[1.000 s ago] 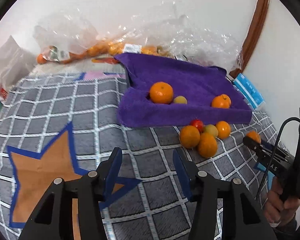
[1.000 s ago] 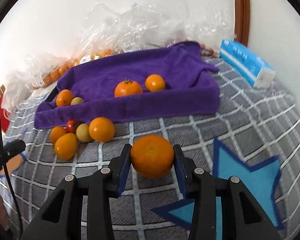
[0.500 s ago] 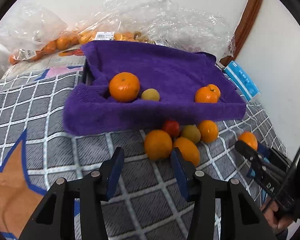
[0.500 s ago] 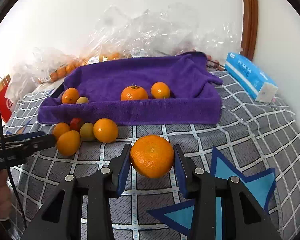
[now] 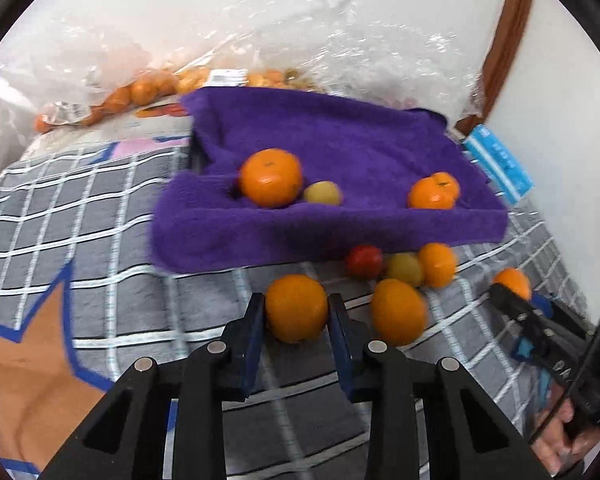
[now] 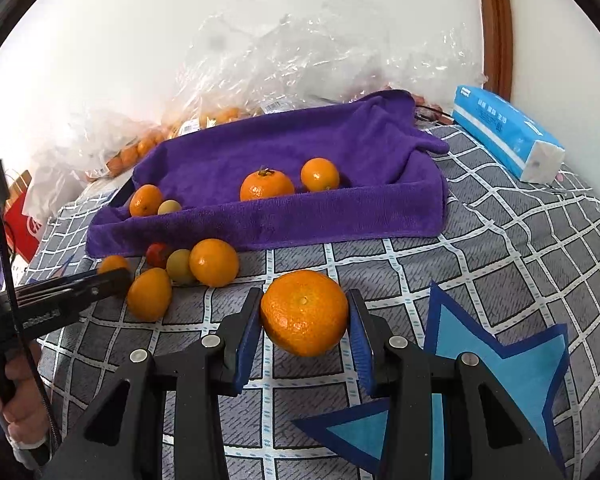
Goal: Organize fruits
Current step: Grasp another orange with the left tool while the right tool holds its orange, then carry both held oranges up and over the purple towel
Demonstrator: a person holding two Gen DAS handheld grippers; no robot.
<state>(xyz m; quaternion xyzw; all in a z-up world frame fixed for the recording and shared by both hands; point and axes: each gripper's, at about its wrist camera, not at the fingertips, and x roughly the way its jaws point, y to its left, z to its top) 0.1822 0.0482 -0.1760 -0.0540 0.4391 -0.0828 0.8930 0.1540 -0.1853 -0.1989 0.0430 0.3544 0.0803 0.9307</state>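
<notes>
Left wrist view: left gripper [image 5: 296, 316] fingers closing on an orange [image 5: 296, 307], right gripper [image 6: 303, 326] holding another orange [image 6: 304, 313]; neighbouring fruit risks rolling if nudged.

A white wall [image 6: 180, 40] stands at the back; a brown wooden frame [image 6: 496, 28] runs up it on the right; a grey cloth with white squares [image 6: 500, 240] and blue stars covers the surface; the light is bright
</notes>
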